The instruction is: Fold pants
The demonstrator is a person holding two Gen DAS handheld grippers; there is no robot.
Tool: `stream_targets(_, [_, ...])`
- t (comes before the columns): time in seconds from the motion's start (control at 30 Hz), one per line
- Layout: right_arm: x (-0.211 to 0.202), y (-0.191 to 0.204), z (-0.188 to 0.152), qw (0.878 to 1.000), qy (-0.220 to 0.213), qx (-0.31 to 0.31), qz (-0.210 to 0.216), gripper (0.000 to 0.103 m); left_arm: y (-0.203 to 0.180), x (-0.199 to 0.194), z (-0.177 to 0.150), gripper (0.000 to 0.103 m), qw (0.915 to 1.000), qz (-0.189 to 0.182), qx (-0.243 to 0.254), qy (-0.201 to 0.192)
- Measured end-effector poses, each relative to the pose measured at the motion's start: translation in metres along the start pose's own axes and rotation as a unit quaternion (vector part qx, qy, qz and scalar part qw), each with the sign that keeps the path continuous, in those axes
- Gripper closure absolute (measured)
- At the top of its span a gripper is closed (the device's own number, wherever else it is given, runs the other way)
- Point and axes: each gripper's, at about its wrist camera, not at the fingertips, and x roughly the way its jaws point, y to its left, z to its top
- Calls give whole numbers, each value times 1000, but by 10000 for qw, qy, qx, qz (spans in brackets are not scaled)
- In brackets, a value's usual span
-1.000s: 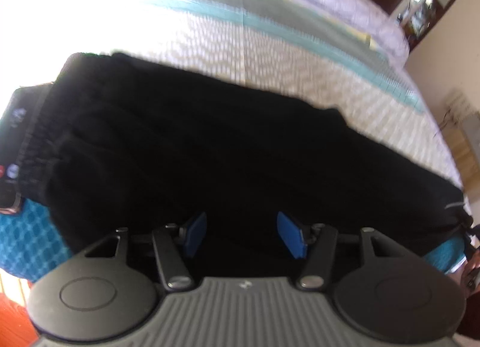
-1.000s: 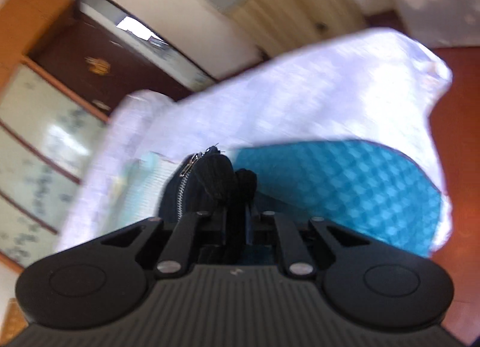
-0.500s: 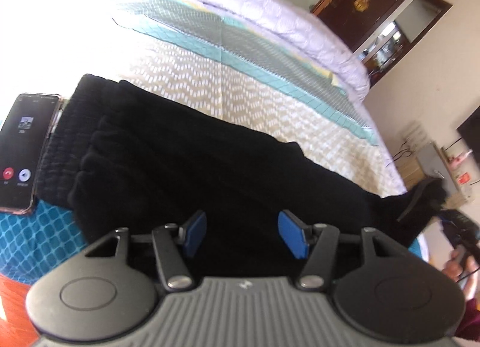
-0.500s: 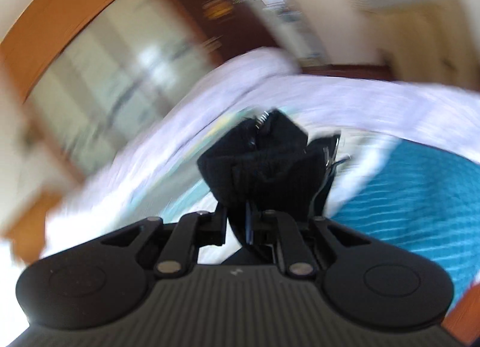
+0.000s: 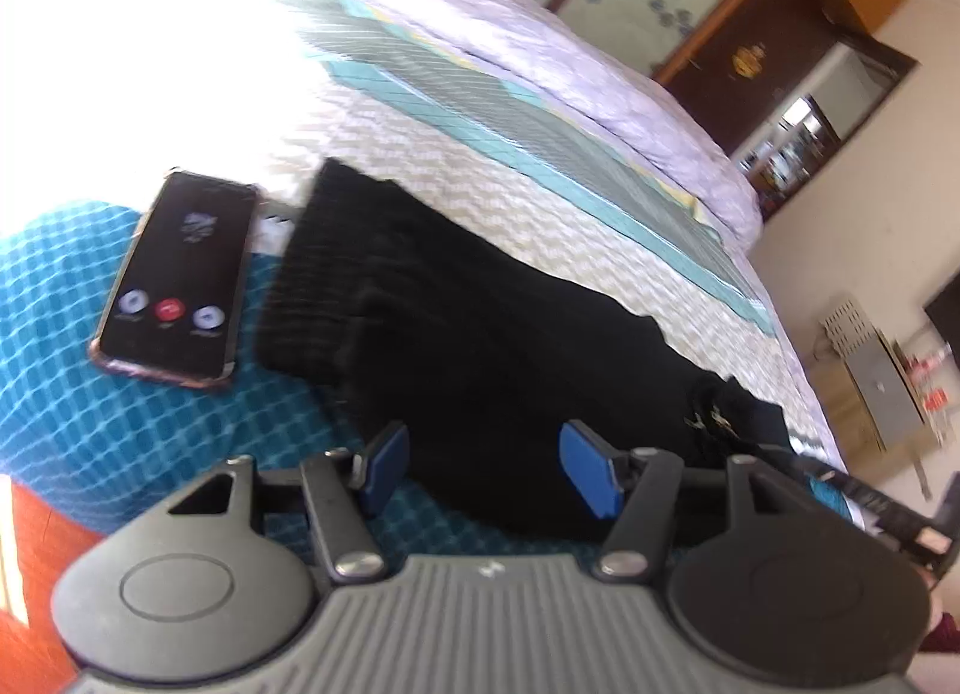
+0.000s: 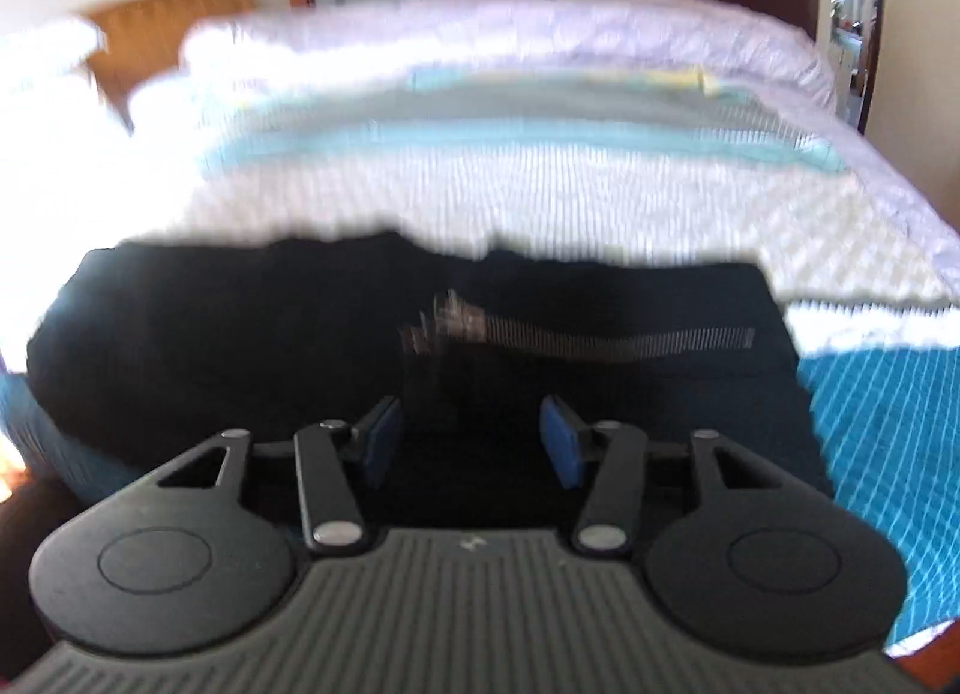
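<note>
Black pants (image 5: 480, 334) lie along the near edge of the bed, waistband at the left beside a phone. In the right wrist view the pants (image 6: 300, 346) show a folded-over leg end with a zipper (image 6: 600, 340) on top. My left gripper (image 5: 483, 472) is open and empty, just above the pants' near edge. My right gripper (image 6: 471, 442) is open and empty over the folded leg end. It also shows at the right edge of the left wrist view (image 5: 888, 514).
A phone (image 5: 180, 280) with a call screen lies on the teal blanket (image 5: 90, 412) left of the waistband. The bed has a white patterned quilt (image 5: 420, 154) beyond the pants. The red floor (image 5: 30, 574) lies below the bed edge. A cabinet (image 5: 876, 382) stands at the right.
My right gripper carried the leg end up and over onto the pants, then opened and let it go. My left gripper stayed open and drew back toward the bed edge.
</note>
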Motion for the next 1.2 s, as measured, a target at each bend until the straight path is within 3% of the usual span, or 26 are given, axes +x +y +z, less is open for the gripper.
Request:
stream_targets(0.1, [18, -5, 13, 9979, -136, 605, 165, 60, 9, 5, 1, 46, 9994, -40, -355, -1])
stream_targets(0.17, [50, -8, 3, 9946, 344, 981, 27, 60, 14, 5, 0, 46, 9991, 44, -413, -20])
stream_targets(0.2, [74, -11, -9, 9901, 933, 1025, -197, 60, 16, 5, 0, 46, 9990, 109, -444, -26])
stream_targets(0.27, [80, -3, -20, 9923, 930, 747, -346, 60, 22, 3, 0, 45, 9982, 137, -576, -17])
stream_targets(0.33, [69, 9, -7, 9907, 1032, 752, -477, 60, 29, 6, 0, 41, 9976, 104, -689, -6])
stream_targets(0.47, [44, 38, 11, 9956, 521, 756, 180, 59, 41, 28, 8, 38, 9957, 112, -913, 142])
stream_targets(0.6, [59, 79, 15, 9894, 768, 700, 1010, 71, 49, 54, 21, 11, 9919, 207, -1252, 27])
stream_targets(0.73, [87, 123, 17, 9807, 1040, 580, 1548, 85, 50, 77, 26, 8, 9919, 218, -1251, -21])
stream_targets(0.77, [100, 130, 21, 9778, 1081, 621, 1686, 86, 45, 80, 26, 12, 9929, 283, -1153, -45])
stream_targets(0.83, [125, 141, 21, 9666, 1344, 904, 1985, 86, 38, 86, 25, 53, 9948, 390, -938, -56])
stream_targets(0.87, [143, 148, 13, 9607, 1679, 1027, 1958, 86, 37, 90, 25, 80, 9952, 383, -897, 25])
stream_targets(0.9, [160, 154, 0, 9568, 2048, 1062, 1769, 88, 37, 92, 25, 84, 9949, 378, -936, 51])
stream_targets(0.93, [157, 154, -7, 9601, 1767, 1220, 1790, 93, 36, 89, 24, 85, 9949, 395, -929, -12])
stream_targets(1.0, [152, 154, -4, 9565, 1842, 1362, 1806, 93, 24, 81, 25, 86, 9972, 393, -600, -201])
stream_targets(1.1, [152, 141, -1, 9468, 1938, 1668, 1955, 93, -8, 70, 26, 87, 9976, 439, 213, -485])
stream_targets(1.2, [150, 123, -4, 9307, 1970, 2265, 2091, 92, -53, 66, 22, 87, 9868, 585, 1335, -709])
